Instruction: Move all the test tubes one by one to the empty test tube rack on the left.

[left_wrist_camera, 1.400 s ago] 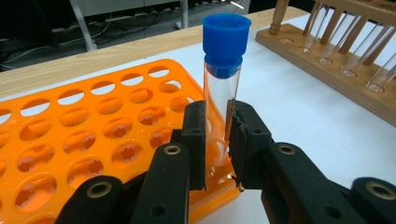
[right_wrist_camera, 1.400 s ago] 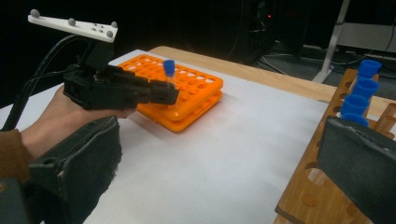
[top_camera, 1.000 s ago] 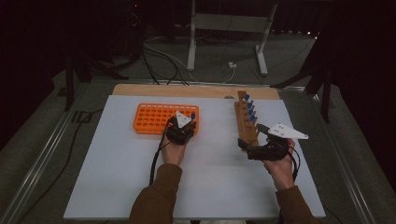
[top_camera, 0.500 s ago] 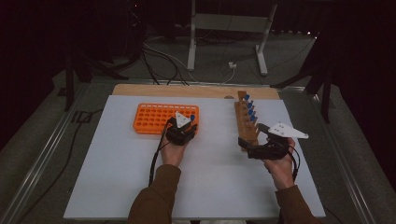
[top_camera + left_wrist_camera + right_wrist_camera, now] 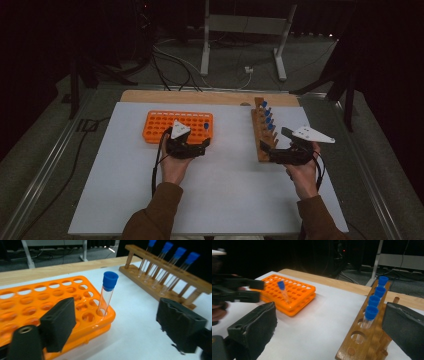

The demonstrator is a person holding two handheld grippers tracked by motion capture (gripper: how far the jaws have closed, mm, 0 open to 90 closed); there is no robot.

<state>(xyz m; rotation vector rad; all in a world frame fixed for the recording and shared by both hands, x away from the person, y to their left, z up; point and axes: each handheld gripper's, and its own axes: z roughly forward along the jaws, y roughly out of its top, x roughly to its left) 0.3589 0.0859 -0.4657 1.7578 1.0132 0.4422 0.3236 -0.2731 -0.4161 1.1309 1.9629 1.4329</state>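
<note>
1 tube with a blue cap (image 5: 108, 292) now stands in the orange rack (image 5: 165, 126), in a hole at the rack's right end, near the corner closest to the person. That move looks done. 4 more blue-capped tubes (image 5: 267, 120) wait in the wooden rack (image 5: 260, 142), which sits near the right side of the white table (image 5: 225, 200). They fill the holes toward the far edge; the near holes of the wooden rack are bare. So my guess is 1 of 5 is moved and 4 are left.

The left gripper (image 5: 200, 145) has just been opening its jaws. They stand wide apart and nothing is between them; the tube is free, just in front of them. The right gripper (image 5: 267, 150) is spread wide too and grasps nothing. It sits at the near end of the wooden rack, and it looks ready to take the next tube.

The moved tube points up, cap on top, round bottom down in the hole. Its long line runs up and down, leaning a little to one side.
</note>
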